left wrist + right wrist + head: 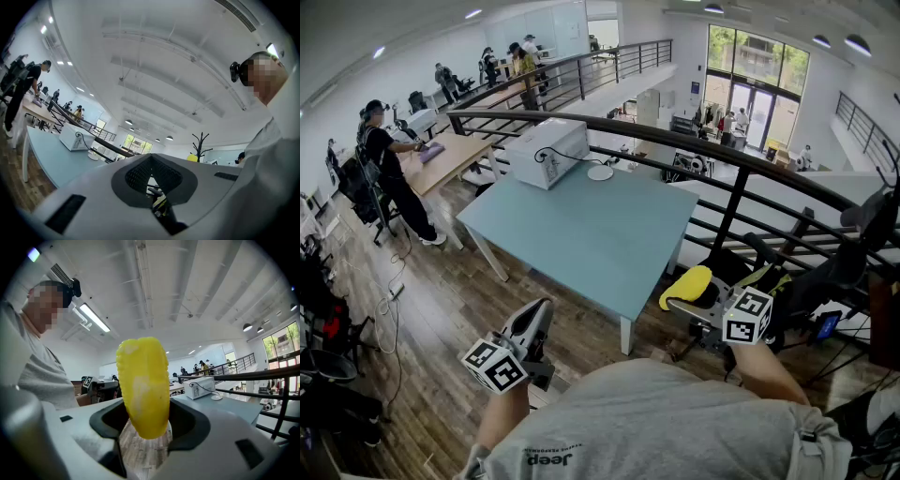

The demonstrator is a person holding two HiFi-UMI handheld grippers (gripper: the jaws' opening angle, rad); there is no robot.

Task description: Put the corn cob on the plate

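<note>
A yellow corn cob (684, 284) stands between the jaws of my right gripper (680, 302), which is shut on it off the table's near right corner. In the right gripper view the corn cob (143, 385) rises upright, filling the middle, with the jaws pressing its lower end. A small white plate (600, 172) lies at the far side of the blue-grey table (581, 234), next to a microwave. My left gripper (538, 317) hangs below the table's near edge, jaws together and nothing in them; in its own view the left gripper (151, 165) has its dark pads meeting.
A white microwave (546, 152) stands at the table's far left corner, its cord running toward the plate. A black railing (731, 155) curves behind and to the right of the table. People work at desks on the far left. Wooden floor surrounds the table.
</note>
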